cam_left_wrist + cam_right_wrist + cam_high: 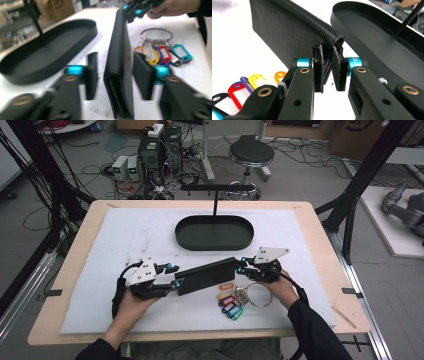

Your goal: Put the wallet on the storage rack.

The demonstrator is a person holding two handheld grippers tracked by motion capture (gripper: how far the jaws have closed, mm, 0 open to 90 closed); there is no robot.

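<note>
Right tool [327, 72] clamped on wallet [206, 275] end; left tool [116, 76] wide, straddling other end. Close left squarely on wallet, lift level toward tray [186, 240], clear of key tags [230, 305].

The wallet [206, 275] lies between tray [214, 232] behind and keyring [233, 302] in front.

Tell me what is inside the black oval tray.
The black oval tray holds nothing loose; a thin upright post rises from its floor. The wallet lies outside it, between the two grippers. The near wall hides a strip of floor.
</note>
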